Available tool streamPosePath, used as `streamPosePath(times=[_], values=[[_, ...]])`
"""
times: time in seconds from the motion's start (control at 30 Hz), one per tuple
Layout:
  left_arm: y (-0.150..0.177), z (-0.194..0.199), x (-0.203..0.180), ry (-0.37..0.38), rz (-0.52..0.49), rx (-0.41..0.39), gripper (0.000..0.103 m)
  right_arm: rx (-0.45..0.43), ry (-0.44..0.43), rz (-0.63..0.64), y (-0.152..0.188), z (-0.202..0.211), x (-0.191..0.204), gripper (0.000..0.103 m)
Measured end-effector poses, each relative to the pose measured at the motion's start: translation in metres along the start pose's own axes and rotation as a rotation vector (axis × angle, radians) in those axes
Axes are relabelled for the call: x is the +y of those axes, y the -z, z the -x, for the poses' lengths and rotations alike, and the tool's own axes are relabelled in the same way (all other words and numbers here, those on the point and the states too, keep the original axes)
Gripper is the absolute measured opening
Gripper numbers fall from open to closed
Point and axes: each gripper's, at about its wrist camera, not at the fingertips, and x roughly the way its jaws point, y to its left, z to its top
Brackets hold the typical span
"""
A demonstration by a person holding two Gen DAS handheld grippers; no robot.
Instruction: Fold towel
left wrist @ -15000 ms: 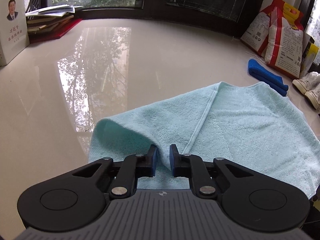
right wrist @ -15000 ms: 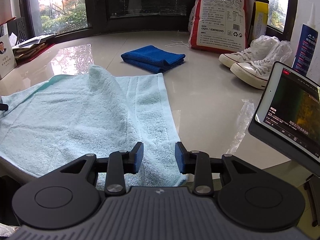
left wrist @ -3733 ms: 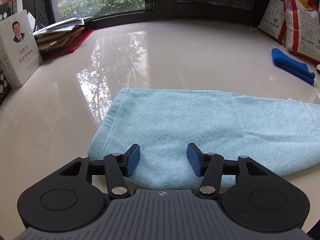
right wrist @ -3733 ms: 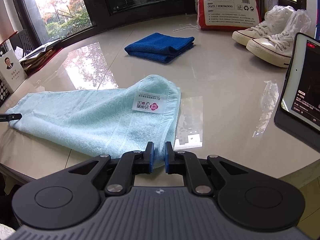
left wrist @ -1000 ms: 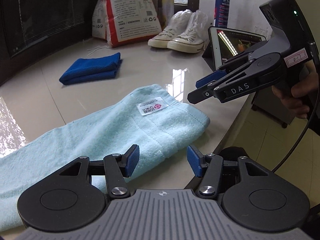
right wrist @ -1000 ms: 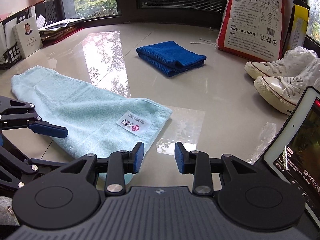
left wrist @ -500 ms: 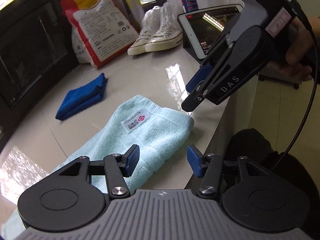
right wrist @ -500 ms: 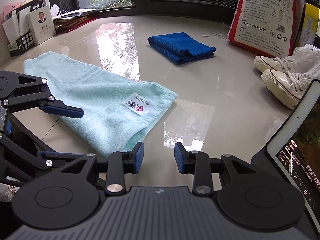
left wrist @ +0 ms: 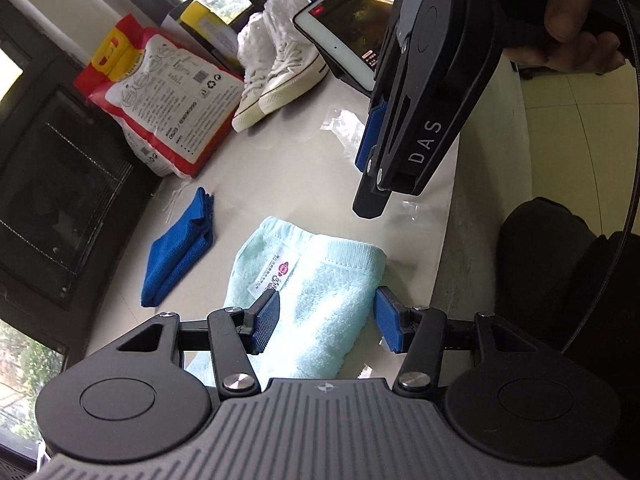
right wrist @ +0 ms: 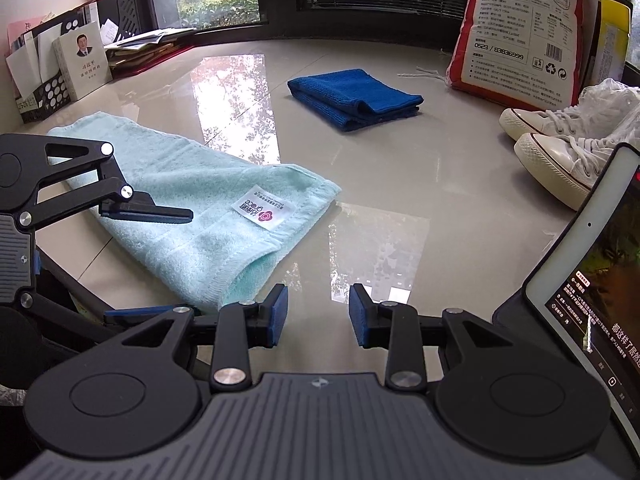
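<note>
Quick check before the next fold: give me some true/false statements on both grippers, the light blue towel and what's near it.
1. The left gripper is clamped on the light blue towel. False: it is open, with the towel end between its fingers.
2. The right gripper is open and holds nothing. True.
3. The towel's white label faces up. True.
4. The dark blue cloth lies on the towel. False: it lies apart, farther back.

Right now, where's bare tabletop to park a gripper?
Free: the glossy stretch between the light blue towel and the blue cloth, and the patch between the towel's labelled end and the sneakers. Crowded: right edge by the tablet and rice bag; back left by the books.
</note>
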Motion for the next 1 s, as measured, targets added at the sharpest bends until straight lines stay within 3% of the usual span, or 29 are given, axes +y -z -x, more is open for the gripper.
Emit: streamPosePath(times=[0.07, 0.13, 0.23, 0.43, 0.67, 1.0], values=[[-0.001, -0.001, -0.003, -0.006, -0.027, 0.0, 0.048, -0.002, -0.001, -0.004, 0.0, -0.001, -0.001, 0.035], [-0.001, -0.001, -0.007, 0.0, -0.04, 0.0, 0.026, -0.006, -0.003, -0.007, 0.0, 0.0, -0.002, 0.035], [0.0, -0.001, -0.012, 0.01, -0.06, -0.001, 0.01, -0.009, -0.001, -0.012, 0.0, 0.0, -0.004, 0.035], [0.003, 0.002, -0.01, 0.026, -0.038, -0.018, 0.007, -0.011, 0.002, -0.023, -0.002, -0.001, -0.006, 0.035], [0.006, 0.012, 0.006, 0.024, 0.063, -0.056, 0.006, -0.002, -0.111, -0.209, -0.004, -0.01, -0.026, 0.035], [0.01, 0.027, 0.013, -0.005, 0.108, -0.088, 0.006, 0.011, -0.276, -0.482, -0.007, -0.022, -0.054, 0.035]])
